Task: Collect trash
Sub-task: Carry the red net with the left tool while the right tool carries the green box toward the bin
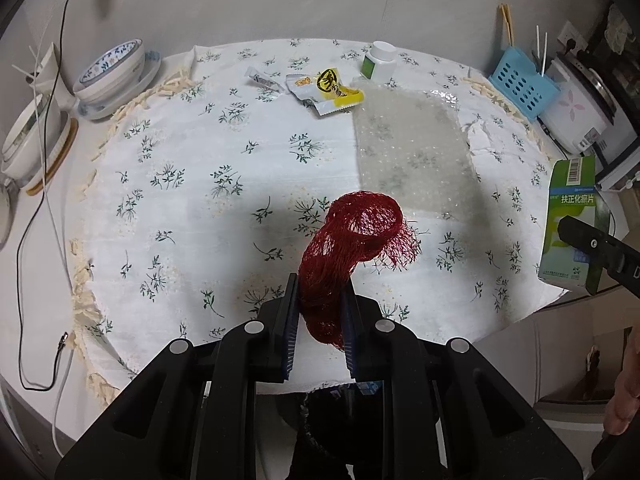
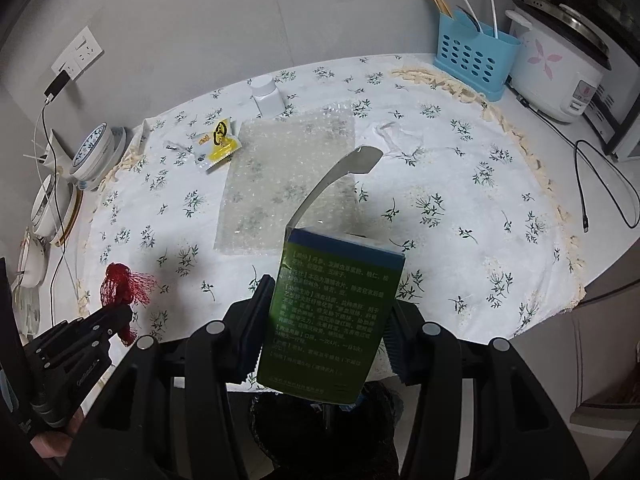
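My left gripper is shut on a red mesh net bag that sticks up between its fingers above the floral tablecloth. That red mesh bag and the left gripper also show at the lower left of the right wrist view. My right gripper is shut on a green medicine box whose top flap stands open; the same box shows at the right edge of the left wrist view. Yellow snack wrappers, a bubble-wrap sheet and a white bottle lie on the cloth.
Stacked blue-patterned bowls and a cable are at the left. A blue utensil holder and a rice cooker stand at the back right. A dark bin opening sits below the table edge.
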Demonstrator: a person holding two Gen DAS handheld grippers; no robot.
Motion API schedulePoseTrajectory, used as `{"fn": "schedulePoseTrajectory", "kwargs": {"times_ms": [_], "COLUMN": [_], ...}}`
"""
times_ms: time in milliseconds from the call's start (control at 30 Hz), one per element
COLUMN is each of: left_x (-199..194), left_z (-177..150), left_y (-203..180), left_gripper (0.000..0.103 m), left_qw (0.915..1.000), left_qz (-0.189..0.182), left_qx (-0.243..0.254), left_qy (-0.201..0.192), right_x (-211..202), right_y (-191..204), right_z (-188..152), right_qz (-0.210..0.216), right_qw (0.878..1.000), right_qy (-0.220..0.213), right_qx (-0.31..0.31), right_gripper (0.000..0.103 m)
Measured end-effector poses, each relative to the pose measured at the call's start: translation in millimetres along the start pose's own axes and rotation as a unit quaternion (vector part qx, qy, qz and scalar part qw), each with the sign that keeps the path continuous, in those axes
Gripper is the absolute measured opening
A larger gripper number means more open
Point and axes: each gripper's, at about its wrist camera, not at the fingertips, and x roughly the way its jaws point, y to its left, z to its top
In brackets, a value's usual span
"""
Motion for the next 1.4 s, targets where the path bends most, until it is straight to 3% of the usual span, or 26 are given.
{"fn": "schedulePoseTrajectory", "kwargs": {"times_ms": [400,833,1400], "left_x": [-33.8,-48.4,-18.5], "left_z": [-40.8,-88.4,-158.9], "left_y": [-21.0,-33.2,-36.1], "left_gripper": [0.018,0.018,0.018], "left_qw": [0.9995,0.9984,0.9980], "left_qz": [-0.004,0.003,-0.001], "left_qx": [-0.026,-0.054,-0.061], "left_qy": [-0.017,-0.018,0.015], "right_x": [-35.7,-47.2,-29.7], "right_y": [-2.0,-10.5,-10.3], "right_z": [-30.3,-76.1,-134.4], "right_qz": [0.027,0.037,0.046], "right_qw": [0.998,0.995,0.991], "right_qy": [-0.017,-0.016,0.002], "right_qx": [-0.047,-0.089,-0.130], "right_gripper": [0.048,0.048,0.048]}}
